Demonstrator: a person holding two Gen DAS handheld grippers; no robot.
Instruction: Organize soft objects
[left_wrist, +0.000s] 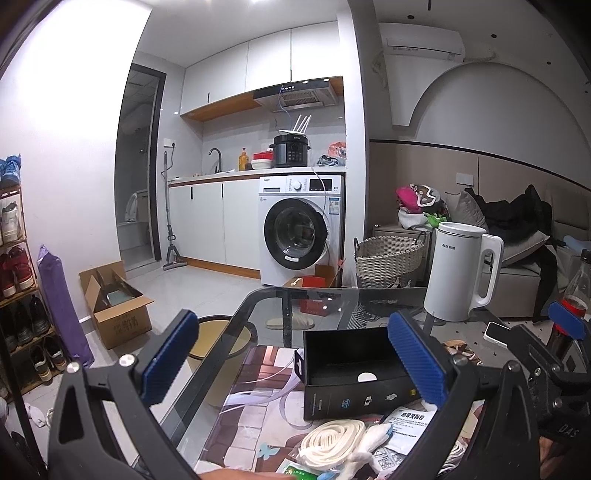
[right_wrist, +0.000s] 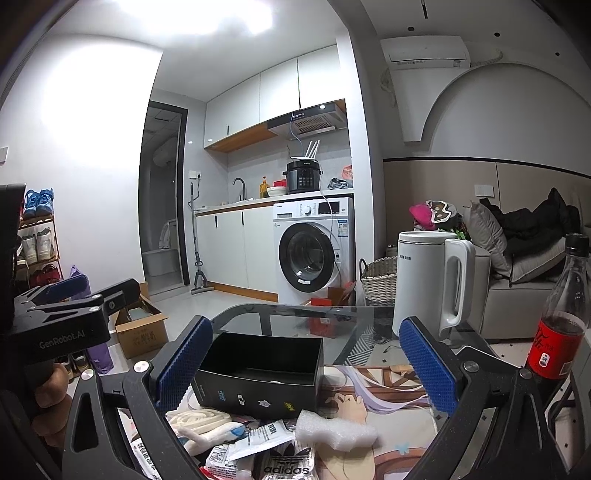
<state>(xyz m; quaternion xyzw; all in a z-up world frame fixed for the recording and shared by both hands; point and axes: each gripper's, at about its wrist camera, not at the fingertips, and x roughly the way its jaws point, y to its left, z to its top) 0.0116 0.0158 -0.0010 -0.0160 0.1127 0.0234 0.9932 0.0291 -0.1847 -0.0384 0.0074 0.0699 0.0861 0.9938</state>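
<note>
An open black box (left_wrist: 354, 373) (right_wrist: 258, 373) stands on a printed mat on the glass table. In front of it lies a heap of soft things: a coiled cream strap (left_wrist: 332, 439) (right_wrist: 201, 421), a white foam piece (right_wrist: 334, 430), white sachets (left_wrist: 406, 428) (right_wrist: 258, 439) and an adidas packet (right_wrist: 286, 467). My left gripper (left_wrist: 295, 365) is open above the heap and holds nothing. My right gripper (right_wrist: 304, 365) is open above the heap, also empty. The left gripper's body shows at the left of the right wrist view (right_wrist: 70, 317).
A white kettle (left_wrist: 461, 269) (right_wrist: 432, 280) stands behind the box. A cola bottle (right_wrist: 561, 314) stands at the right, a phone (left_wrist: 496, 332) near it. Beyond the table are a washing machine (left_wrist: 301, 229), a wicker basket (left_wrist: 388, 262), a cardboard box (left_wrist: 114, 302) and a shoe rack (left_wrist: 18, 280).
</note>
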